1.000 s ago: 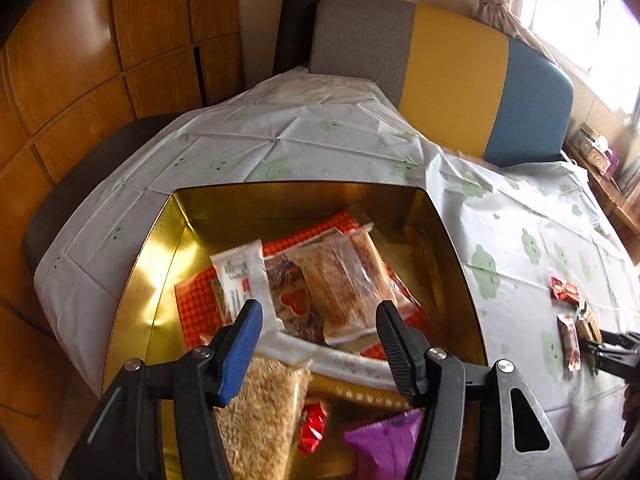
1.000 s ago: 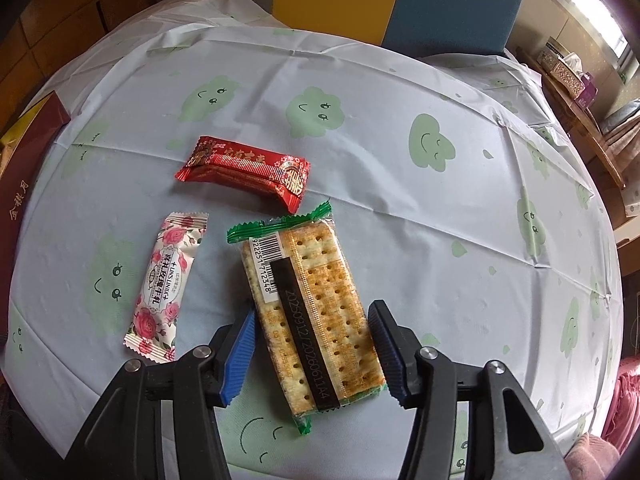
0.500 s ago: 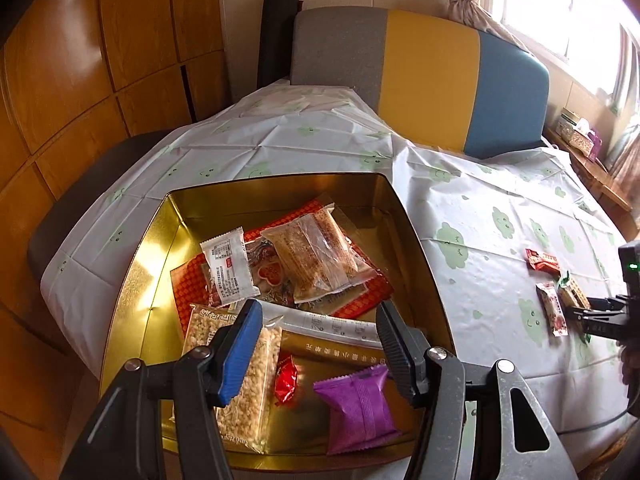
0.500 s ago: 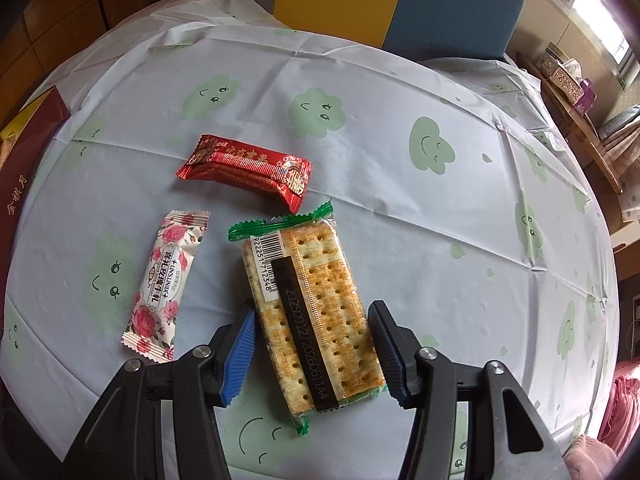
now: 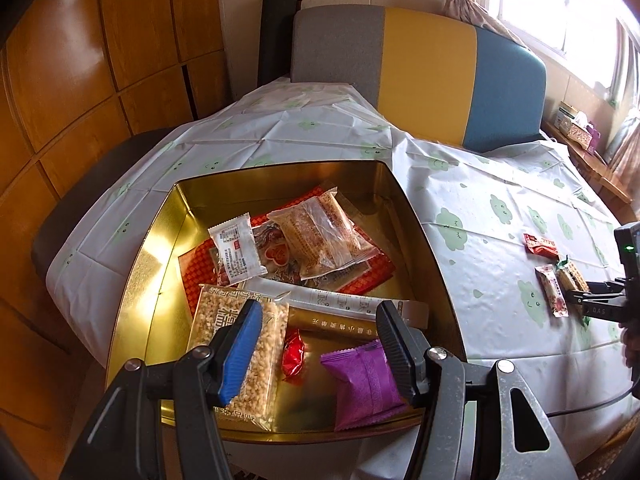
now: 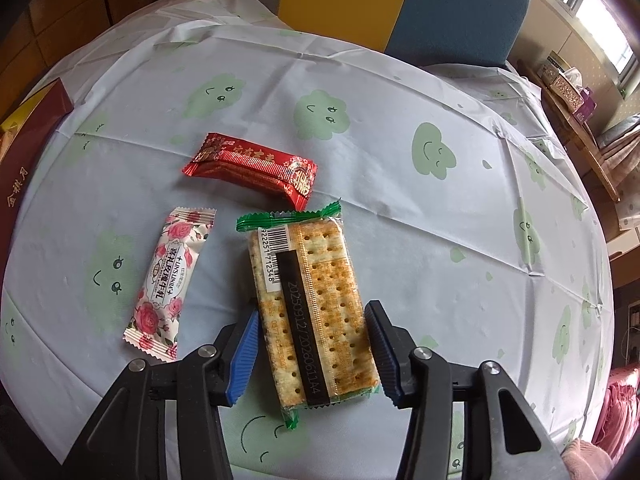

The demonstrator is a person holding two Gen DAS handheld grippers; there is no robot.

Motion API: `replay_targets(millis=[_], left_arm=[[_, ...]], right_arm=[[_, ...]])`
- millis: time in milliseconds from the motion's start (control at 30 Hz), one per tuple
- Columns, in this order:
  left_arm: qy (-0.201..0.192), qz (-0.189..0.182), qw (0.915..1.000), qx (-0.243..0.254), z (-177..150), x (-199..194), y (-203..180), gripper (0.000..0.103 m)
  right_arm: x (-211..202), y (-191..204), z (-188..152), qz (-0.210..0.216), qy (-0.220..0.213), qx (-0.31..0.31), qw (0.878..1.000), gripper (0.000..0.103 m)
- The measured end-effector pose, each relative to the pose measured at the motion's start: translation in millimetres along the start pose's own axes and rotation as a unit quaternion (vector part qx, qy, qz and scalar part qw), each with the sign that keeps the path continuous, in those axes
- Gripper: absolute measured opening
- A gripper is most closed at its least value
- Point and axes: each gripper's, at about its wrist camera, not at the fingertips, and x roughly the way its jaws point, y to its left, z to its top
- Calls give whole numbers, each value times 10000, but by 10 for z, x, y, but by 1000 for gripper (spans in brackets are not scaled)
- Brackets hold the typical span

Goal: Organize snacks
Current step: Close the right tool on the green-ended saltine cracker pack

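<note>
A gold tin (image 5: 136,280) on the table holds several snacks: a puffed-rice bar (image 5: 224,328), a purple packet (image 5: 364,384), a small red candy (image 5: 294,356), a white packet (image 5: 238,250) and a clear pastry packet (image 5: 320,236). My left gripper (image 5: 318,342) is open and empty above the tin's near edge. My right gripper (image 6: 310,346) is open with its fingers on either side of a cracker packet (image 6: 310,304) lying on the cloth. A rose-print candy (image 6: 170,284) and a red bar (image 6: 252,168) lie beside it. The right gripper also shows in the left wrist view (image 5: 576,298).
The round table has a white cloth with green smiley clouds (image 6: 400,92). A grey, yellow and blue chair back (image 5: 420,76) stands behind it. The tin's dark red side (image 6: 28,140) shows at the left. A wooden shelf with boxes (image 5: 576,128) is at the right.
My left gripper has pulled back and up from the tin, so more of the snacks in it show. My right gripper has stayed around the cracker packet, with its jaws open.
</note>
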Motion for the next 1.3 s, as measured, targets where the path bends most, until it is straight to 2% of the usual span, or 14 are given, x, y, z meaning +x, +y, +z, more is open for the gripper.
replay_targets(millis=[400, 933, 1100, 1300], left_arm=[[56, 82, 9999, -96, -88, -29, 124, 60], [142, 241, 9993, -254, -170, -16, 249, 60], [127, 280, 9990, -335, -176, -16, 316, 60], [77, 394, 9982, -453, -180, -15, 407, 60]], right_arm=[[-10, -3, -32, 47, 53, 87, 9999, 51], [-21, 86, -53, -125, 49, 10, 9999, 51], [-44, 68, -53, -58, 144, 147, 9998, 50], [-148, 13, -91, 252, 151, 495, 9983, 49]])
